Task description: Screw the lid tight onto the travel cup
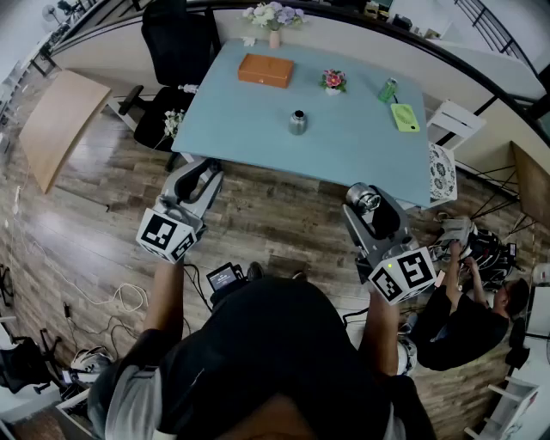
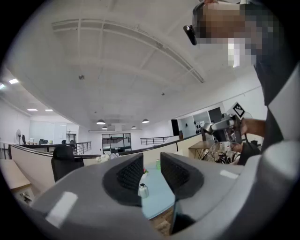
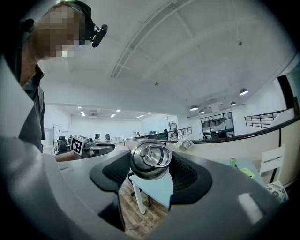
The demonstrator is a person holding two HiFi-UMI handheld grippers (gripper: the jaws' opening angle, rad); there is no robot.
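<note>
The steel travel cup (image 1: 297, 122) stands upright and without its lid in the middle of the light blue table (image 1: 258, 120). In the left gripper view the cup (image 2: 143, 190) shows small and far off, below the jaws. My left gripper (image 1: 204, 170) hangs over the wooden floor short of the table's near edge; its jaws (image 2: 152, 171) are shut with nothing between them. My right gripper (image 1: 368, 206) is also short of the table, to the right. It is shut on the round steel lid (image 1: 363, 198), whose top with its ring (image 3: 151, 158) faces the camera.
On the table lie a brown box (image 1: 265, 70), a small flower pot (image 1: 333, 81), a green can (image 1: 388, 89), a green flat thing (image 1: 405, 117) and a vase of flowers (image 1: 274, 17). A black office chair (image 1: 176, 51) stands at the left, and a person crouches at the right (image 1: 468, 309).
</note>
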